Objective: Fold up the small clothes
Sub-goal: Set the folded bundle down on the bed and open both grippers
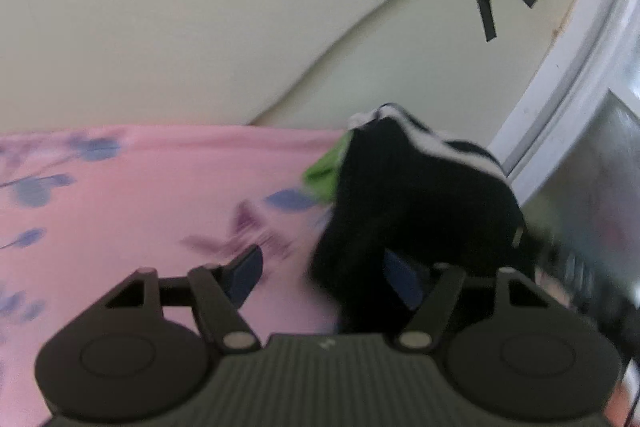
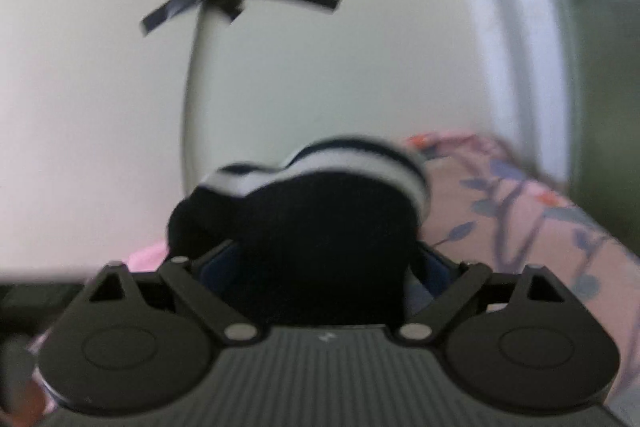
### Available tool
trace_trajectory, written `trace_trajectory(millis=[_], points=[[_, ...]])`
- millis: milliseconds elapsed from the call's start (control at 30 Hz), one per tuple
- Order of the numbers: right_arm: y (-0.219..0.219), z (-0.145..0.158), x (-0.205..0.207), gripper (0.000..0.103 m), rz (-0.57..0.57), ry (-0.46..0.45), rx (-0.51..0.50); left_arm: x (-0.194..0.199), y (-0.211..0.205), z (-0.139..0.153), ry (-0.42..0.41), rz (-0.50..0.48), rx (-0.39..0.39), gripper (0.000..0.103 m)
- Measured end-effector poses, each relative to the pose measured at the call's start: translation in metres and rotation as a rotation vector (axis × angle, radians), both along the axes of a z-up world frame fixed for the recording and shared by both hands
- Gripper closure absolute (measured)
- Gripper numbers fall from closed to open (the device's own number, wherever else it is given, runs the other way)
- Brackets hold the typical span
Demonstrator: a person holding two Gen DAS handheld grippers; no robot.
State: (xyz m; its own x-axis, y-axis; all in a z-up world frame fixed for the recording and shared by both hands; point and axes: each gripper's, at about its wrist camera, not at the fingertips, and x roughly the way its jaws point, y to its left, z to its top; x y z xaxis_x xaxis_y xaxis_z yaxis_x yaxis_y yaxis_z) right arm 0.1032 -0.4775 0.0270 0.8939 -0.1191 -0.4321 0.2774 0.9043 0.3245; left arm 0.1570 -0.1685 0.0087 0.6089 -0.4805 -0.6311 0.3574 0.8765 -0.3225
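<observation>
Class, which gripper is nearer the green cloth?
Left. The green cloth lies just ahead of the left gripper, beside the black sock; the right gripper's view doesn't show it.

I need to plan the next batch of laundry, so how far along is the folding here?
Nothing looks finished yet. In hand: a black sock with a striped cuff sits bunched between the open jaws of the right gripper; whether its pads press it is unclear. The left gripper is open beside it. Left to do: that sock, plus a crumpled green cloth on the pink sheet.
</observation>
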Motion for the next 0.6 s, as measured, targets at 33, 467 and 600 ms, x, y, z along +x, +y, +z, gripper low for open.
trace_trajectory(millis=[33,467,600], points=[[0.000,0.000,-0.007,0.015,-0.019,0.005,0.013,-0.015,0.011,-0.001,-0.007,0.007,0.018,0.036],[0.061,-0.012,-0.173,0.015,-0.049,0.073,0.081,-0.147,0.100,-0.015,-0.098,0.033,0.110,0.039],[0.095,-0.015,-0.214,0.015,-0.033,0.071,0.033,-0.171,0.111,-0.020,-0.146,0.046,0.178,0.040]])
